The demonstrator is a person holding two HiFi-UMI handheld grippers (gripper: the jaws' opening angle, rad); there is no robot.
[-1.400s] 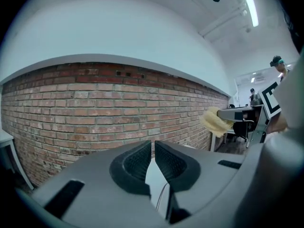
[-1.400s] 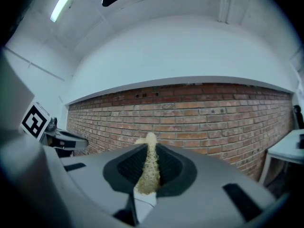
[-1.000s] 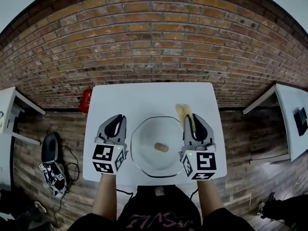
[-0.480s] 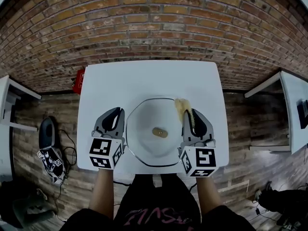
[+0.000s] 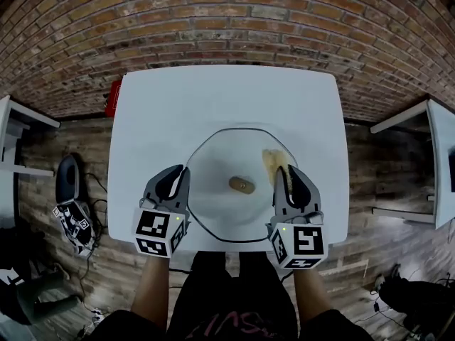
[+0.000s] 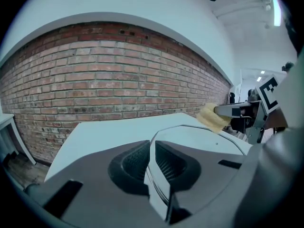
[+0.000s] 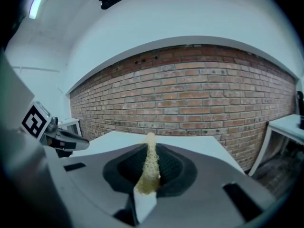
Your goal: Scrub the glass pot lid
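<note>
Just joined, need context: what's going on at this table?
A person with a gripper in each hand is working on a glass pot lid lying on the white table. The left gripper has its jaws clamped on the lid's left rim. The right gripper pinches a yellow sponge over the lid's right side.

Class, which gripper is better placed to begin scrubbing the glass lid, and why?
Right. The right gripper is shut on the sponge, which lies over the glass lid, right of its knob. The left gripper is clamped on the lid's left rim, apparently steadying it.
</note>
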